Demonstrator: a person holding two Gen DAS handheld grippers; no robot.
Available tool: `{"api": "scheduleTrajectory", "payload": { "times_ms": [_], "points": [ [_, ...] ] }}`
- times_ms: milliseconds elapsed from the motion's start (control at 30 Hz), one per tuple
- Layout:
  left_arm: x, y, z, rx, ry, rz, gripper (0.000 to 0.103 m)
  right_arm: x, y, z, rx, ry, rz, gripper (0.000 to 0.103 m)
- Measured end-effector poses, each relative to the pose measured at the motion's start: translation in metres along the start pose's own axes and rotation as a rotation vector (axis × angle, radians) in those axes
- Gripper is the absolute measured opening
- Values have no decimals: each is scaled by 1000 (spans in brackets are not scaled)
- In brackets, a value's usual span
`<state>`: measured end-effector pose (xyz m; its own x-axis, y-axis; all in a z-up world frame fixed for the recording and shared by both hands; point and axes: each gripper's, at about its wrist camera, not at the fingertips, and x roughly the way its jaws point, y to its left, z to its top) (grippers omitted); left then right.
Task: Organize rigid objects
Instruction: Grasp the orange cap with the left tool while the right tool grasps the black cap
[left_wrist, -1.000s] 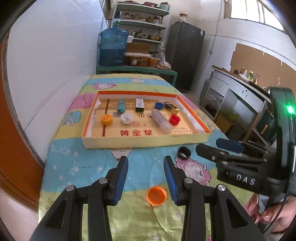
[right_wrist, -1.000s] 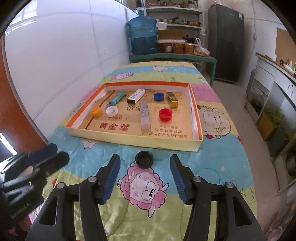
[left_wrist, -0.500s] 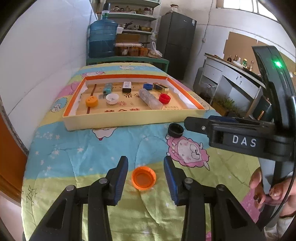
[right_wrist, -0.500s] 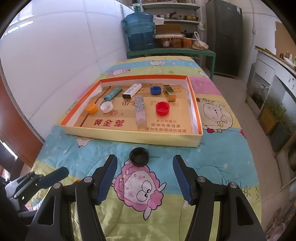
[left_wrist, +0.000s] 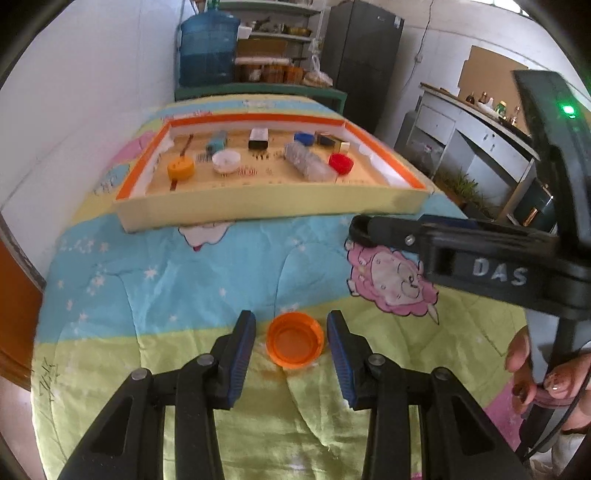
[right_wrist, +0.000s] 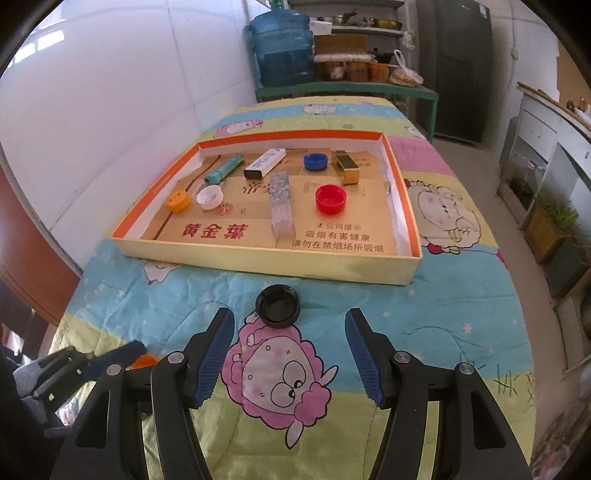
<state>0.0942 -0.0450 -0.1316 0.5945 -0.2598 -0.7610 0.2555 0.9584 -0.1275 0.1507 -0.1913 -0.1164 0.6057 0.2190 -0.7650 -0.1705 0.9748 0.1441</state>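
Bare quilt (right_wrist: 424, 317) lies open between both grippers and the near wall of the cardboard tray (right_wrist: 280, 264), which blocks any low pass. An orange cap (left_wrist: 294, 345) sits between the left gripper (left_wrist: 291, 325) fingers, gaps each side. A black cap (right_wrist: 277, 305) lies just ahead of the right gripper (right_wrist: 290, 325), whose arm crosses the left's right flank

White letters "DAS" stand on the black plastic right gripper (left_wrist: 360, 230). Big red letters "黄金葉" stand on the floor of the orange-rimmed cardboard tray (right_wrist: 413, 242), near its front wall.
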Motion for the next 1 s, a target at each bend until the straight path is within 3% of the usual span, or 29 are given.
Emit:
{"api": "scheduleTrajectory", "payload": {
  "times_ms": [200, 267, 500, 567, 633, 700, 1000],
  "points": [
    [1, -7, -2, 27, 7, 43, 41, 9, 1, 0, -14, 22, 9, 64],
    [0, -6, -3, 21, 3, 70, 30, 13, 4, -1, -33, 31, 9, 64],
    [-6, 8, -3, -35, -7, 35, 30, 25, 11, 2, -71, 35, -25, 63],
    [-7, 10, -3, -43, -5, 29, 30, 29, 12, 4, -76, 35, -29, 56],
    [-7, 12, -1, -51, -7, 25, 30, 32, 12, 5, -77, 45, -28, 37],
    [-8, 15, -1, -60, -11, 22, 30, 34, 11, 5, -78, 50, -32, 32],
    [-15, 22, 7, -85, -37, 14, 30, 23, 8, 7, -66, 29, -23, 30]
  ]
}}
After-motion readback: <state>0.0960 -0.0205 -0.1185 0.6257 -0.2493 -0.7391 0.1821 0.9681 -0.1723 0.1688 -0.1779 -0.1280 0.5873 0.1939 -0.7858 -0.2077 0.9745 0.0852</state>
